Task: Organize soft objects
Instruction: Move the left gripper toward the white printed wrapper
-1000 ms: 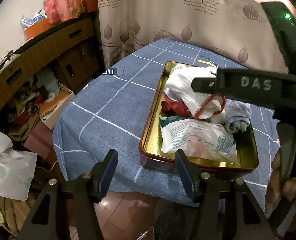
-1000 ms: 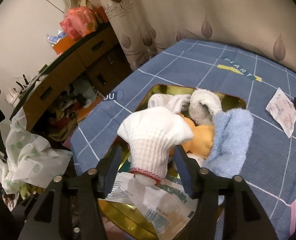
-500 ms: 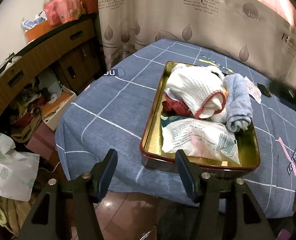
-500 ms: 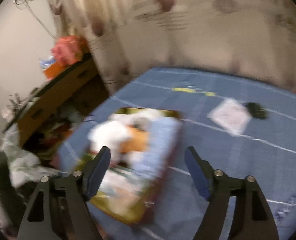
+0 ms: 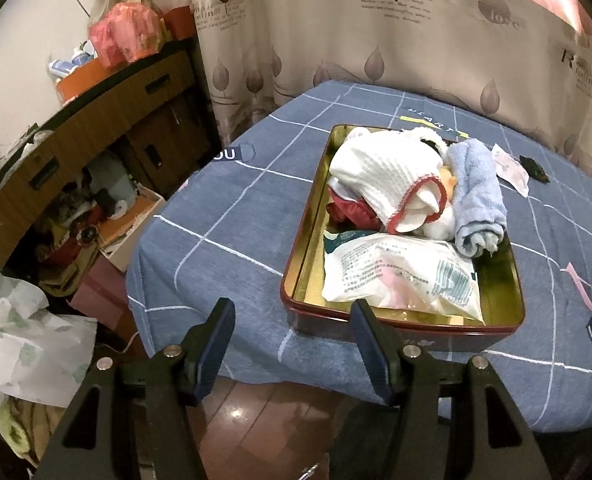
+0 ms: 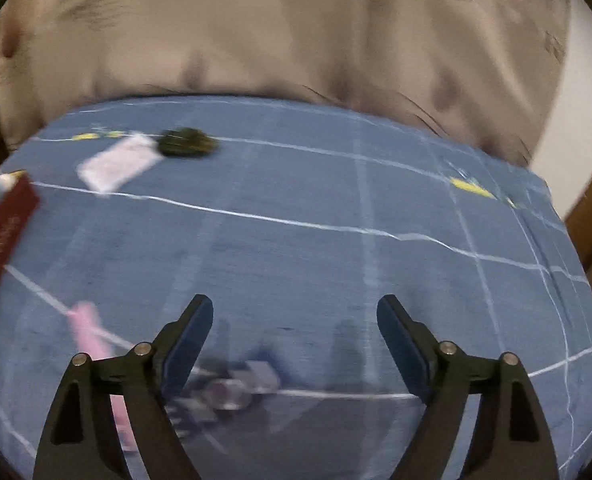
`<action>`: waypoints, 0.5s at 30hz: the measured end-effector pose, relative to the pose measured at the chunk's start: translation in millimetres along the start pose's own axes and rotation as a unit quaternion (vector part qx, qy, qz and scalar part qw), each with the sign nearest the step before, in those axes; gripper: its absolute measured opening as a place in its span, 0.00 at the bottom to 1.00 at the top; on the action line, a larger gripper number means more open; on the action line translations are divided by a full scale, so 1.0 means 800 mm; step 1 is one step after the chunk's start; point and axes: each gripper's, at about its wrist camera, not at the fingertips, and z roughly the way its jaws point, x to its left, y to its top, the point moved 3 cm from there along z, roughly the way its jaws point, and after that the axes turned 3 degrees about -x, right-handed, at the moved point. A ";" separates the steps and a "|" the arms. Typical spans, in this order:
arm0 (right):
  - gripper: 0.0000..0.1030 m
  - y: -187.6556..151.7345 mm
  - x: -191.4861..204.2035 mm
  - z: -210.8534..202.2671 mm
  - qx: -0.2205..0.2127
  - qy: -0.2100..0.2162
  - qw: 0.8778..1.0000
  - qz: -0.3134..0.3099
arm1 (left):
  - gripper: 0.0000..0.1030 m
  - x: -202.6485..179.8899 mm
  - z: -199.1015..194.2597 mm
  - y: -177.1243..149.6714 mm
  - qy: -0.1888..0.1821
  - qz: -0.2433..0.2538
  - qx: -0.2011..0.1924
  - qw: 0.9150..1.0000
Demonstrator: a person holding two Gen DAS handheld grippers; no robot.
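A gold-lined tin tray with dark red walls sits on the blue checked tablecloth. In it lie a white knit cloth with a red hem, a red cloth, a rolled light blue towel, an orange bit and a white plastic packet. My left gripper is open and empty, just off the tray's near left corner. My right gripper is open and empty over bare tablecloth, right of the tray's red wall. The right wrist view is blurred.
A small white paper packet and a dark small object lie on the cloth beyond the tray; both show in the right wrist view. A cluttered wooden cabinet and plastic bags stand left. A curtain hangs behind.
My right gripper let go of the white knit cloth onto the pile in the tray, opened, and swung away to the right over the tablecloth. The left gripper has stayed put.
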 end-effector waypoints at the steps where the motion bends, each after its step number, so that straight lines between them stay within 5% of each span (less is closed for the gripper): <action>1: 0.80 -0.004 -0.016 0.008 0.007 -0.014 1.000 0.006 | 0.60 -0.001 -0.001 0.000 0.003 0.003 -0.001 1.000; 5: 0.84 -0.005 -0.045 0.028 0.036 -0.019 0.998 0.043 | 0.60 -0.005 -0.002 0.000 0.011 0.013 -0.002 1.000; 7: 0.94 -0.004 -0.049 0.034 0.046 -0.027 0.997 0.049 | 0.60 -0.008 -0.003 0.001 0.013 0.017 -0.003 1.000; 15: 0.99 -0.007 -0.057 0.042 0.064 -0.004 0.995 0.074 | 0.60 -0.019 -0.017 0.006 0.022 0.033 -0.013 0.999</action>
